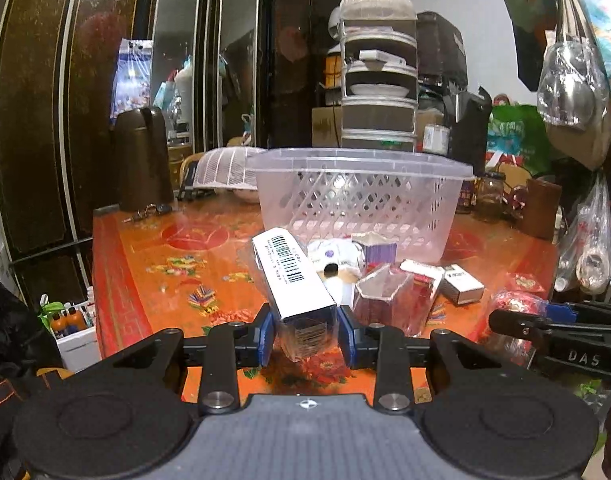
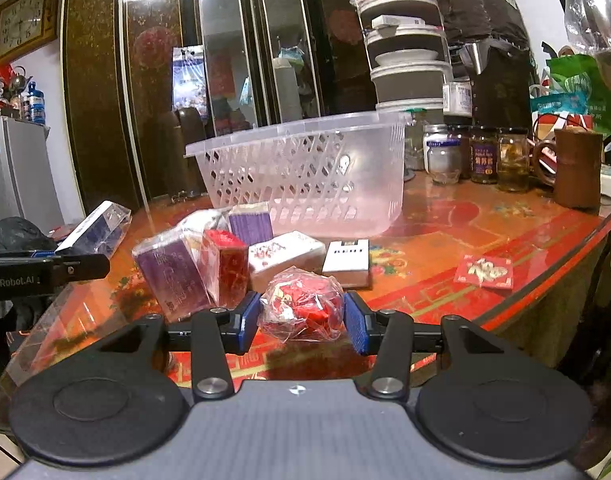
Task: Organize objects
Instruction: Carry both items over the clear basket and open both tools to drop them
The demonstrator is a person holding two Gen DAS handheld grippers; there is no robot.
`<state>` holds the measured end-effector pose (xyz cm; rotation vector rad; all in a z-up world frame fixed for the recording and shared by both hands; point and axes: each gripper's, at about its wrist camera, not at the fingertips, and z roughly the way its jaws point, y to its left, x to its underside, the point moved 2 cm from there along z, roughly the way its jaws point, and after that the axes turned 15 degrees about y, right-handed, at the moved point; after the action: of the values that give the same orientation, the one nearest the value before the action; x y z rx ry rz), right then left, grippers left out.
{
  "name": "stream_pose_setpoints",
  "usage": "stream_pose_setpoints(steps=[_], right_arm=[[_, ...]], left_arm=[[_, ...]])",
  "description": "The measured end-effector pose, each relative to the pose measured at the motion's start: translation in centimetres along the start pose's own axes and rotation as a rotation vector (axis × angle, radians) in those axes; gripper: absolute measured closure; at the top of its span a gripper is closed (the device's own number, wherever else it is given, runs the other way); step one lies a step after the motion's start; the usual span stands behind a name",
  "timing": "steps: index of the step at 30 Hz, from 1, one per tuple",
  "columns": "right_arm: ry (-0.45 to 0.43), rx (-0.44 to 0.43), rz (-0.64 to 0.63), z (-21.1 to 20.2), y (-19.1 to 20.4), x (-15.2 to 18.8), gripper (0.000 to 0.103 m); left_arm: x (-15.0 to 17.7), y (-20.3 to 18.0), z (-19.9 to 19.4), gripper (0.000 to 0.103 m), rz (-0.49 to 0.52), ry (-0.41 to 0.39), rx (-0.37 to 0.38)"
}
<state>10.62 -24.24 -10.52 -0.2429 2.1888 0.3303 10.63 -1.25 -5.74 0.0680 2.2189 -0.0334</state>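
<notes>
Nearest, the left gripper (image 1: 305, 330) pinched a clear barcoded box (image 1: 295, 280), tilted up short of the basket (image 1: 361, 196). The right gripper (image 2: 303, 320) bracketed a red wrapped bundle (image 2: 303, 308); whether the pads pressed it could not be told. Small boxes (image 2: 221, 264) lay just before the basket, jars (image 2: 481, 156) to its right.

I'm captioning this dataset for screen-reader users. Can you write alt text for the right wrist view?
The right gripper brackets a clear bag of red sweets on a red-and-orange patterned table. Behind the bag lie small boxes and an empty translucent basket, with jars to the right. At far left, the left gripper holds a clear-wrapped white box.
</notes>
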Motion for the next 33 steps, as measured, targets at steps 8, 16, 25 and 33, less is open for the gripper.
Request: stream_pose_setpoints(steps=[8, 16, 25, 33], right_arm=[[-0.047, -0.014, 0.008, -1.9, -0.7, -3.2, 0.054], [-0.082, 0.008, -0.016, -3.1, -1.2, -8.9, 0.054], [0.011, 0.015, -0.033, 1.0, -1.8, -16.1, 0.054], [0.078, 0.076, -0.046, 6.3, -2.2, -20.8, 0.054]], left_arm=[[-2.2, 0.4, -1.9, 0.066, 0.005, -0.065, 0.006], [-6.8, 0.4, -2.4, 0.066, 0.034, -0.087, 0.038], [-14.5, -0.7, 2.0, 0.066, 0.095, -0.020, 0.105], [-20.5, -2.2, 8.3, 0.066, 0.104, 0.101, 0.135]])
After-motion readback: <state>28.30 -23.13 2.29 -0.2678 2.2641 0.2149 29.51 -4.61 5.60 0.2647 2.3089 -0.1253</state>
